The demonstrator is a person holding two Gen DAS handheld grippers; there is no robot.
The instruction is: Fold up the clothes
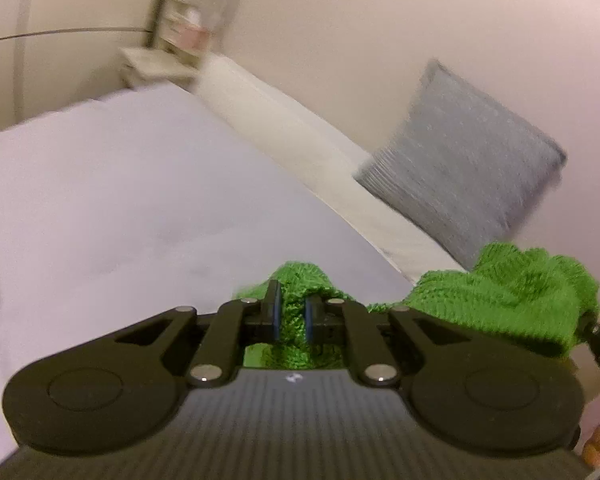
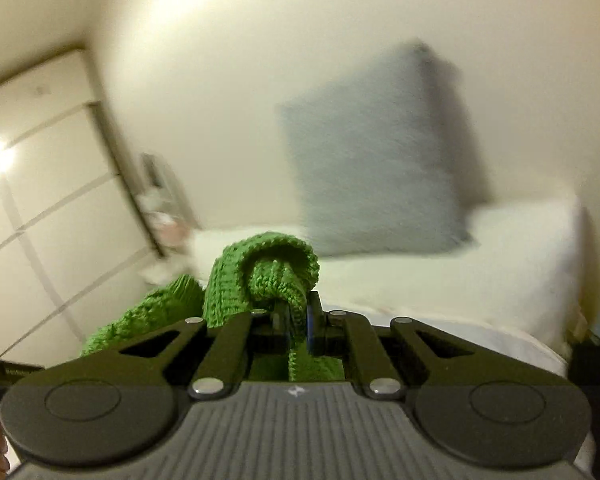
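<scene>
While both ends of the green knit garment (image 1: 512,292) are getting pinched, the piece is hanging in the air above the bed (image 1: 120,200) rather than lying on it. The left hand-held gripper (image 1: 293,314) is clamping narrow on a bunched fold of the knit, and the cloth is running off to its right, where it's bunching again at the tip of the other tool at the frame edge. From its own camera, the right hand-held gripper (image 2: 298,322) is also squeezing down narrow on a rolled ribbed edge of the green knit garment (image 2: 260,276), with the rest draping away to its left.

Both views are smearing with blur, so my guess is this is the lift-and-shake-out step before laying it flat. To do it well: I'd be keeping both pinches tight, since chunky knit is stretchy and heavy and could be creeping out of the pads. I'd be spreading the hands apart until the edge between them is hanging straight, keeping them level with each other, then lowering onto the open sheet ahead of the left tool, well short of the grey cushion (image 1: 464,168) beyond.

Writing-wise, there's only a small white logo mark on each tool's body, nothing readable. The label at the far left of the right view is too blurry.
</scene>
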